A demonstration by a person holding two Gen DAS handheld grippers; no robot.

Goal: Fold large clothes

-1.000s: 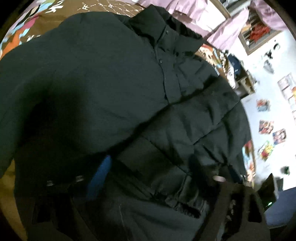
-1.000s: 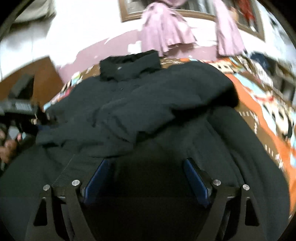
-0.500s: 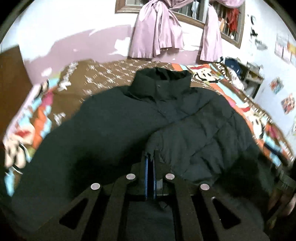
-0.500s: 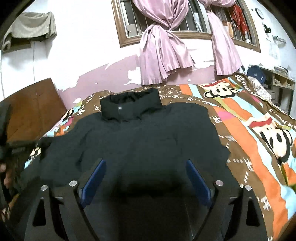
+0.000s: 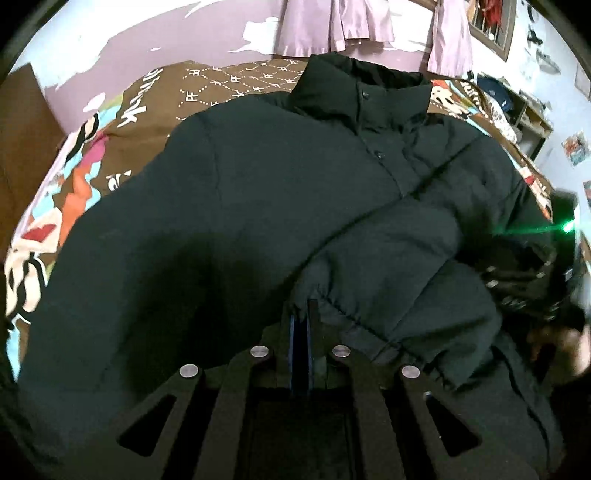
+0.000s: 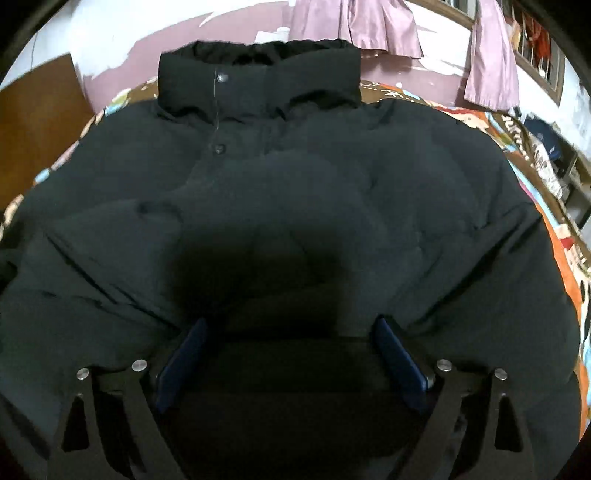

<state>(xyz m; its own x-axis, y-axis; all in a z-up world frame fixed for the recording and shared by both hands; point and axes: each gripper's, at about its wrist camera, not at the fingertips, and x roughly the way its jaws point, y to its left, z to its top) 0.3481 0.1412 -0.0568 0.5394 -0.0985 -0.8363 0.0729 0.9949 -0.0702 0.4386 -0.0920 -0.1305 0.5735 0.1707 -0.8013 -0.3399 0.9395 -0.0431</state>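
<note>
A large black puffer jacket [image 5: 280, 192] lies front-up on the bed, collar at the far end. Its right sleeve [image 5: 399, 266] is folded across the chest. My left gripper [image 5: 302, 317] is shut on the cuff of that sleeve, low over the jacket's middle. My right gripper [image 6: 291, 332] is open and empty, its blue pads [image 6: 395, 354] spread just above the jacket's lower chest [image 6: 295, 206]. The right gripper and hand also show at the right edge of the left wrist view [image 5: 546, 280].
The bed has a brown and colourful cartoon cover [image 5: 207, 85], showing at the left and at the far right [image 6: 569, 266]. Pink curtains [image 6: 354, 26] hang on the wall behind. Shelves with clutter [image 5: 517, 103] stand at the right.
My left gripper has closed on the sleeve cuff and carried it over the chest. My right gripper has dropped closer to the jacket, still open.
</note>
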